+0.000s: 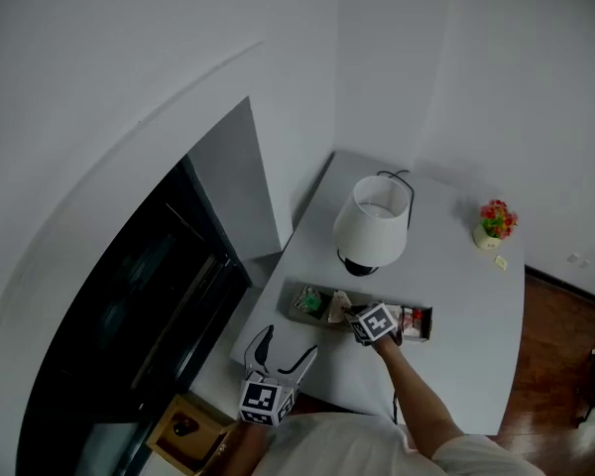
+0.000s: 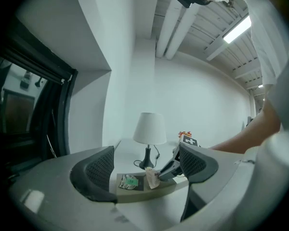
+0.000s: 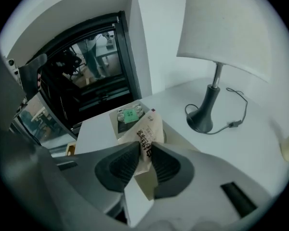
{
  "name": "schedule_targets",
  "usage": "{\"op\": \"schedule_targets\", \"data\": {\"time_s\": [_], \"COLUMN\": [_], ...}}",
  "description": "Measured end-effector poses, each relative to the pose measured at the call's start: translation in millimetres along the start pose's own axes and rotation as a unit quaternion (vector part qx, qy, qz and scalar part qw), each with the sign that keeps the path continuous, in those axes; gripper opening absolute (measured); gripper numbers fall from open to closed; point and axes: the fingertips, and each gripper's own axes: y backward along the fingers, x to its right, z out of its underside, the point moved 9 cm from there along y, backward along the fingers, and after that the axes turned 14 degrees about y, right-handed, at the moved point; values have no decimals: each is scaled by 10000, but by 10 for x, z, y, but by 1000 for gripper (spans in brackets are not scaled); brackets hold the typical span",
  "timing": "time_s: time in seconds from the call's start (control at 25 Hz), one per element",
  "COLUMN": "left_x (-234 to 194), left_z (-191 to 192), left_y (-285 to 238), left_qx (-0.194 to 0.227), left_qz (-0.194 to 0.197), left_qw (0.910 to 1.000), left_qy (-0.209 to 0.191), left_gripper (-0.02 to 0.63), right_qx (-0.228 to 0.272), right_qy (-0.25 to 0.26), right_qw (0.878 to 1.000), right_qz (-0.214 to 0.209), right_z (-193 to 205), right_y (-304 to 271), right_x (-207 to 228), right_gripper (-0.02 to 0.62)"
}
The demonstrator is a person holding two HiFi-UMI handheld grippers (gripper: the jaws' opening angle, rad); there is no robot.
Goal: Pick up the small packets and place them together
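Shallow dark rectangular tray (image 1: 296,315) on the smooth white worktop (image 1: 461,305) holds a crinkled green-labelled packet (image 3: 129,115). Right hand-held gripper (image 3: 145,153) is clamped on a beige printed paper packet (image 3: 148,134), above the tray. Left hand-held gripper (image 2: 145,154): jaws parted, empty. White-shaded lamp (image 1: 374,221) stands just behind the tray. Walls white.

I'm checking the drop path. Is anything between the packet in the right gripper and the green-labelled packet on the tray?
Nothing visible does. The right gripper holds the beige packet over the tray; only bare tray lies between it and the green-labelled packet. The lamp stands aside.
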Motion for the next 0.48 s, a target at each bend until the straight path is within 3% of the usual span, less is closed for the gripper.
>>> {"op": "schedule_targets", "data": {"time_s": [0.32, 0.48], "left_x": [-98, -93], "left_z": [-9, -17], "left_y": [117, 99], "left_qx": [23, 42], "left_qz": [-157, -140], "left_qw": [9998, 9999], "left_qy": [82, 67], "left_gripper": [410, 410], "right_qx": [-429, -550], "right_qy": [187, 285], "right_qw": [9987, 9977], "right_qz": [215, 262], "right_z": [-38, -26], "right_y": [-80, -92], "right_x": [42, 46], "right_gripper": [112, 166]}}
